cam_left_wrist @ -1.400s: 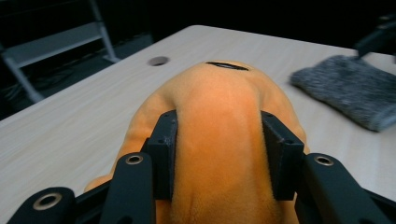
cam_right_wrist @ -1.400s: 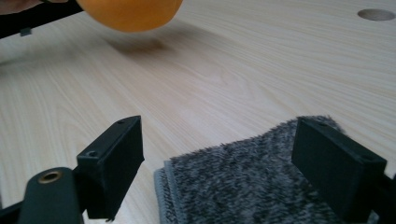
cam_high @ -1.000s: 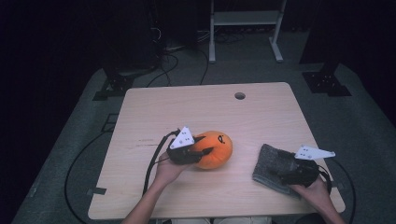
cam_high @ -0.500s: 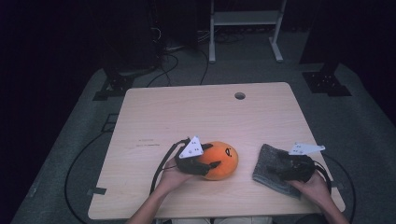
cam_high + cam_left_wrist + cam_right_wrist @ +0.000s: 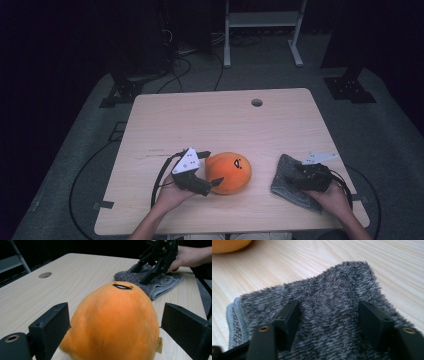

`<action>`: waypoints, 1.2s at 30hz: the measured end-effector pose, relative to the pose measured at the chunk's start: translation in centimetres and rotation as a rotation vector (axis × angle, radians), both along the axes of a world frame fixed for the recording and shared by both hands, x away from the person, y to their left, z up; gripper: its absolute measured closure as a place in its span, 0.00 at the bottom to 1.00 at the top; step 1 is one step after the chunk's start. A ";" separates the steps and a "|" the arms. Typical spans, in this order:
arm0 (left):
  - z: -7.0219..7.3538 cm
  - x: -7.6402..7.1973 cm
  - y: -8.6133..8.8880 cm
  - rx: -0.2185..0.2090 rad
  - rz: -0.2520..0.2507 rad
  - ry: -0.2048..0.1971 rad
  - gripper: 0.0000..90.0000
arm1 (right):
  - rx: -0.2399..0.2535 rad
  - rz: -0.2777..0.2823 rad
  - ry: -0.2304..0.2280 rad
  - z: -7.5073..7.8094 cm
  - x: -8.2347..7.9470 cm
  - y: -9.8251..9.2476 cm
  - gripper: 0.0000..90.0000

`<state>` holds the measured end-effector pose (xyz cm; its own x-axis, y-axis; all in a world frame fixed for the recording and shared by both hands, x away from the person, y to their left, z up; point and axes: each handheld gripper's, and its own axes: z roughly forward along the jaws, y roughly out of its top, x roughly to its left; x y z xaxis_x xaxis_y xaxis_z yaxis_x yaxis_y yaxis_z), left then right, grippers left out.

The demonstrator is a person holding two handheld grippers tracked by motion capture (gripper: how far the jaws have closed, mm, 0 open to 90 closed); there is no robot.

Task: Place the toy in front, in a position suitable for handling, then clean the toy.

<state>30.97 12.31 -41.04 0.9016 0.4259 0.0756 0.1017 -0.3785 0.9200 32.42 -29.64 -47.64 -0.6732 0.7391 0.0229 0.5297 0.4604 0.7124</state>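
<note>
On the pale wooden table (image 5: 210, 120), the round orange plush toy with a small stitched face (image 5: 229, 172) serves as the landmark, lying near the person's edge. No container stands on the table.

The left gripper (image 5: 212, 170) sits just to the toy's left, with the toy between its two black jaws. Its jaws have just been opening and now stand released, wide on either side; in the left gripper view (image 5: 112, 332) a gap shows between the toy (image 5: 112, 322) and the right-hand jaw.

To the toy's right, well apart, lies a folded grey fluffy towel (image 5: 292, 182). The right gripper (image 5: 295, 175) is lowered onto it; its jaws have just been closing, their tips sunk into the pile (image 5: 329, 305) with a hump of cloth between them, not yet pinched.
</note>
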 end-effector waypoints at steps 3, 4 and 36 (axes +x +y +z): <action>0.1 0.0 0.8 -0.031 0.023 0.023 0.03 | 0.000 -0.007 -0.002 0.1 0.0 0.1 0.59; 0.1 0.0 1.0 -0.032 0.028 0.019 0.03 | 0.008 -0.006 0.000 0.1 0.0 0.0 0.66; -2.9 2.0 0.9 0.014 0.000 0.111 0.29 | 0.247 0.361 -0.153 7.5 -1.5 8.4 0.86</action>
